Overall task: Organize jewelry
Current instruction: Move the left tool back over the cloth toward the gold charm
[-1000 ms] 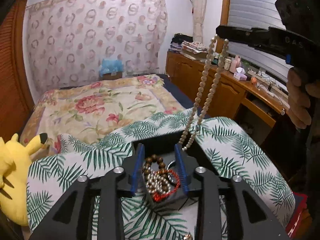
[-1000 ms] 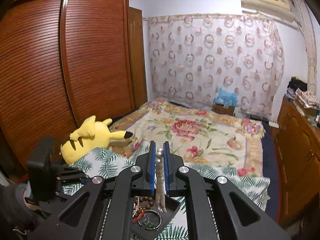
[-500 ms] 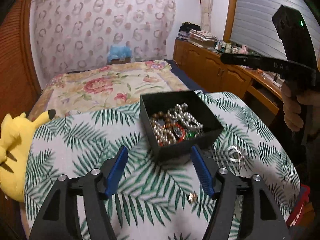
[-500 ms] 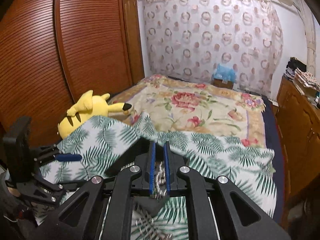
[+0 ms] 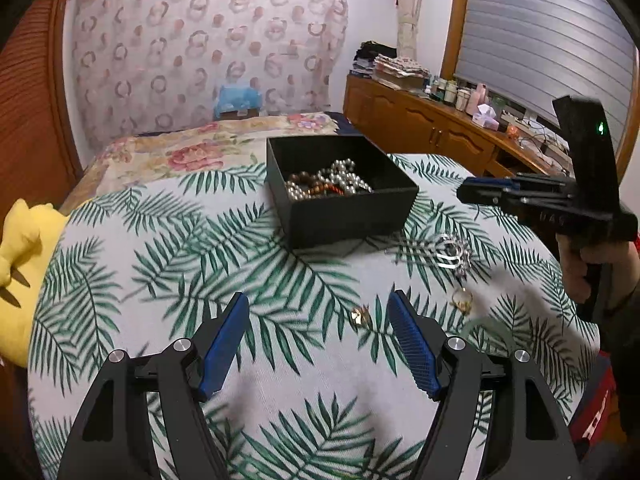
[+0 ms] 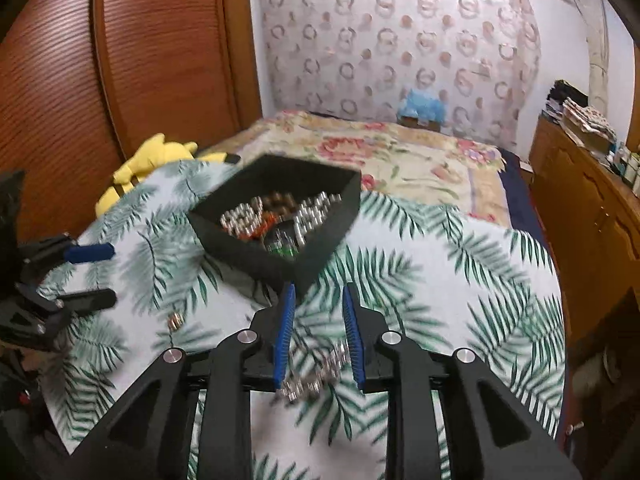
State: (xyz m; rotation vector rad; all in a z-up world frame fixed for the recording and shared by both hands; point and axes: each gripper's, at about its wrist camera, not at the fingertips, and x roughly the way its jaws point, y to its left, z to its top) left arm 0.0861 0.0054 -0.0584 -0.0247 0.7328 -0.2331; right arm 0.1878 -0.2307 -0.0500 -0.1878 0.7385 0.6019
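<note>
A black box on the palm-print cloth holds a pile of pearl and bead strands; it also shows in the right wrist view. My left gripper is open and empty, near a small gold ring. A silver piece and another gold ring lie right of it. My right gripper is open, just in front of the box, with a silver chain piece on the cloth between its fingers.
A yellow plush toy lies at the cloth's left edge. A flowered bed is behind. A wooden dresser with bottles runs along the right wall. A wooden wardrobe stands at the left.
My right gripper lowered the pearl strand into the box, opened and drew back. My left gripper opened wide and pulled back from the box.
</note>
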